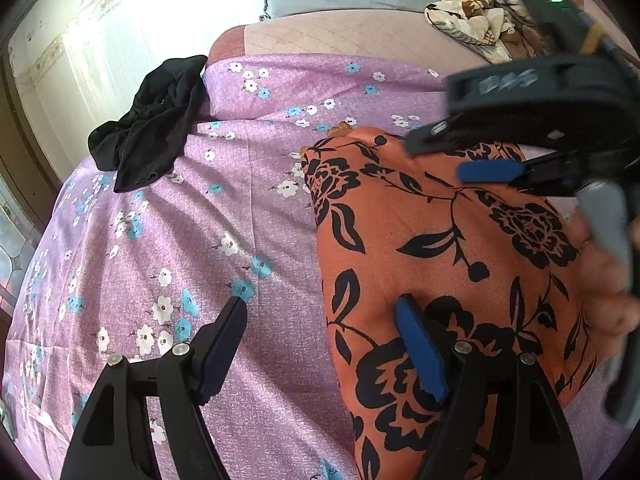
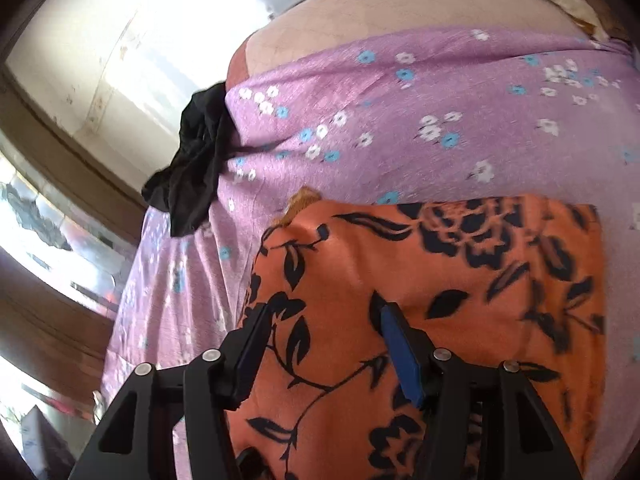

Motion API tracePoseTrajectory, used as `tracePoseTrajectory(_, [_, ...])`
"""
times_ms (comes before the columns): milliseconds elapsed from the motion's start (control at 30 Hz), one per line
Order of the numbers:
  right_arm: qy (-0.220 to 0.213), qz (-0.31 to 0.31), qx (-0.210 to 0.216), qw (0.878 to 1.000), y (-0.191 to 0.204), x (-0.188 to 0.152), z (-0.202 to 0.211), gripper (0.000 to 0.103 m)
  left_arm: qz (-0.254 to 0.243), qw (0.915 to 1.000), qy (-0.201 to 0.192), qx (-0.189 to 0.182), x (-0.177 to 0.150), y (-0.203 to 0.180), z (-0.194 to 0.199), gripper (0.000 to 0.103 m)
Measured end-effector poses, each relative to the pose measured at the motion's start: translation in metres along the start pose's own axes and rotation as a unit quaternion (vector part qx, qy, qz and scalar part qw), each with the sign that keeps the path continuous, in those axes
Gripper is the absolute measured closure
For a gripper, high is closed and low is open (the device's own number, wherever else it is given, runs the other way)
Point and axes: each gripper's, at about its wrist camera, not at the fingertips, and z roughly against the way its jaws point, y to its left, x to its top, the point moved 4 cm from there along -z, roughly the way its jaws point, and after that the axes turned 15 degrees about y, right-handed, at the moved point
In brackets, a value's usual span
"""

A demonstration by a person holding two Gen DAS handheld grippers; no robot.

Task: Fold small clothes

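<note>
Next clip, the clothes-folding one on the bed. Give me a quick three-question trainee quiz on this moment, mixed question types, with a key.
1. True or false: the left tool is clamped on the orange floral garment.
2. Which lies at the left edge of the purple floral sheet? A) a black garment B) a white towel C) a red sock
3. Fill in: the right tool hangs over the ___ garment with its jaws apart.

Key: 1 false; 2 A; 3 orange

Left gripper [image 1: 320,344]: matte black plastic frame, triangular cut-outs, silver round screws.
Fingers [image 1: 420,356]: flat blue rubber pads.
Right gripper [image 2: 324,344]: same black frame, silver screws; its housing bears a green light and grey handwritten marking.
</note>
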Motion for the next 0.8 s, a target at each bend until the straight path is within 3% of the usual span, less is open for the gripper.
tracePoseTrajectory(267, [-0.014, -0.074, -0.032, 0.997, -0.043, -0.009, 0.043, 0.045, 0.001, 1.0, 0.001, -0.001, 0.0, 0.001, 0.0, 0.025])
tracePoseTrajectory(467, [0.01, -0.108, -0.058, 0.992, -0.086, -0.007, 0.016, 0.05, 0.008, 1.0, 0.002, -0.004, 0.0, 0.002, -0.002, 0.022])
tracePoseTrajectory(667, [0.002, -0.103, -0.067, 0.992, -0.079, -0.007, 0.022, 0.048, 0.029, 0.9993, 0.012, -0.018, 0.001, 0.009, -0.004, 0.014])
tracePoseTrajectory(800, [-0.011, -0.121, -0.034, 0.992, -0.073, -0.02, 0.045, 0.048, 0.047, 0.9975, 0.025, -0.048, 0.005, 0.017, -0.002, 0.013])
